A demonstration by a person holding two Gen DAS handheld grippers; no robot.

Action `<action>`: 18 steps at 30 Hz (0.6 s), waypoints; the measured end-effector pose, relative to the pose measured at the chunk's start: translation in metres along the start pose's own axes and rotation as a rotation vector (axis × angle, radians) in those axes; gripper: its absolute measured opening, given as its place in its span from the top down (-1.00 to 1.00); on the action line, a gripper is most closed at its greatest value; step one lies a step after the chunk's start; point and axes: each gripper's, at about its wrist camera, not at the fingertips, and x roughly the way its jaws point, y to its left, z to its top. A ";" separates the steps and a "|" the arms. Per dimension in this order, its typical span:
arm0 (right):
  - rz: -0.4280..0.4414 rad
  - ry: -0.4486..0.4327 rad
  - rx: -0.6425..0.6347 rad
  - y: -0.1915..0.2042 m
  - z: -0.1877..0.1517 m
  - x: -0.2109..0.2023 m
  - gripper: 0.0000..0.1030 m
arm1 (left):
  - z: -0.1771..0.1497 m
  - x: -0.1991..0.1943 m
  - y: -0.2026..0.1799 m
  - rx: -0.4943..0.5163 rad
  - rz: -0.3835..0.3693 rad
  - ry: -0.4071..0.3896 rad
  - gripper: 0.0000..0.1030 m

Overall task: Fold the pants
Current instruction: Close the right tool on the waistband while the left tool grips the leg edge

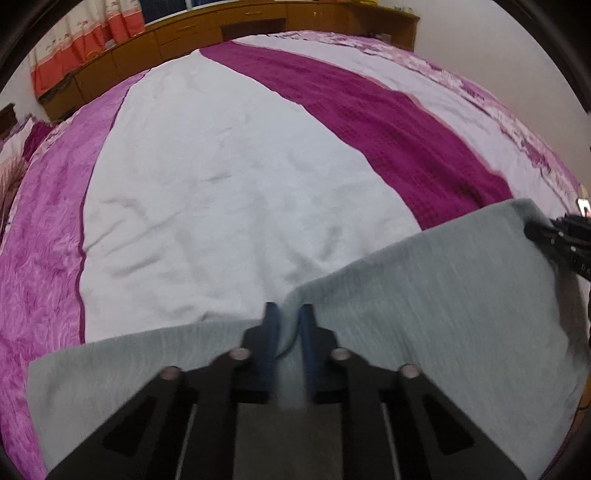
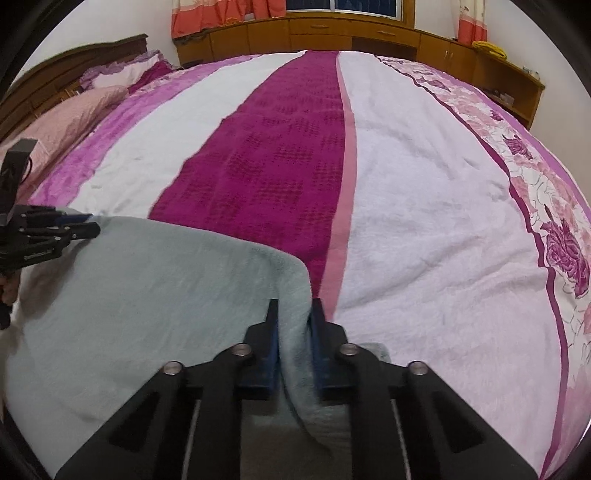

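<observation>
The pale grey pants (image 1: 424,295) hang stretched between my two grippers above the bed. My left gripper (image 1: 288,317) is shut on one edge of the cloth, pinched between its blue pads. My right gripper (image 2: 294,314) is shut on the other edge of the pants (image 2: 147,295), with a thick fold between its fingers. The right gripper also shows at the right edge of the left wrist view (image 1: 554,236), and the left gripper at the left edge of the right wrist view (image 2: 70,230).
A bedspread with white (image 1: 221,184), magenta (image 2: 277,166) and pink floral (image 2: 535,184) bands covers the bed below. Pillows (image 2: 74,110) and a dark headboard lie at the left. Wooden cabinets (image 2: 332,33) and orange curtains line the far wall.
</observation>
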 end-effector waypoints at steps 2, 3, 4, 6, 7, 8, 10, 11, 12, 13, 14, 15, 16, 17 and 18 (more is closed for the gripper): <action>0.011 -0.018 0.009 0.002 0.001 -0.009 0.95 | -0.003 -0.009 0.002 -0.013 -0.014 -0.015 0.87; 0.015 -0.024 0.011 0.002 0.001 -0.013 0.95 | -0.005 -0.015 0.003 -0.017 -0.019 -0.026 0.88; 0.023 -0.038 0.017 0.003 0.001 -0.020 0.95 | -0.007 -0.020 0.003 -0.020 -0.020 -0.034 0.88; 0.033 -0.054 0.023 0.004 0.001 -0.030 0.95 | -0.012 -0.034 0.003 -0.035 -0.023 -0.056 0.88; 0.040 -0.063 0.025 0.005 0.000 -0.036 0.95 | -0.015 -0.040 0.002 -0.045 -0.025 -0.066 0.88; 0.047 -0.071 0.025 0.007 0.000 -0.043 0.95 | -0.017 -0.045 0.002 -0.052 -0.027 -0.073 0.88; 0.054 -0.081 0.024 0.009 -0.002 -0.052 0.95 | -0.022 -0.059 0.000 -0.065 -0.028 -0.093 0.88; 0.056 -0.085 0.025 0.010 -0.004 -0.057 0.96 | -0.025 -0.064 0.000 -0.070 -0.028 -0.100 0.88; 0.060 -0.090 0.026 0.011 -0.005 -0.062 0.96 | -0.028 -0.071 -0.001 -0.077 -0.028 -0.109 0.88; 0.065 -0.094 0.028 0.012 -0.008 -0.068 0.96 | -0.031 -0.077 -0.001 -0.085 -0.030 -0.117 0.88; 0.067 -0.097 0.028 0.013 -0.009 -0.071 0.96 | -0.034 -0.084 -0.001 -0.094 -0.032 -0.125 0.88; 0.070 -0.101 0.029 0.015 -0.012 -0.077 0.96 | -0.038 -0.091 -0.001 -0.104 -0.034 -0.134 0.88; 0.075 -0.103 0.030 0.016 -0.014 -0.082 0.96 | -0.041 -0.097 -0.002 -0.111 -0.035 -0.142 0.88; 0.078 -0.105 0.031 0.016 -0.015 -0.085 0.96 | -0.044 -0.102 -0.003 -0.115 -0.035 -0.147 0.88; 0.082 -0.109 0.032 0.017 -0.017 -0.089 0.96 | -0.048 -0.108 -0.004 -0.119 -0.035 -0.155 0.88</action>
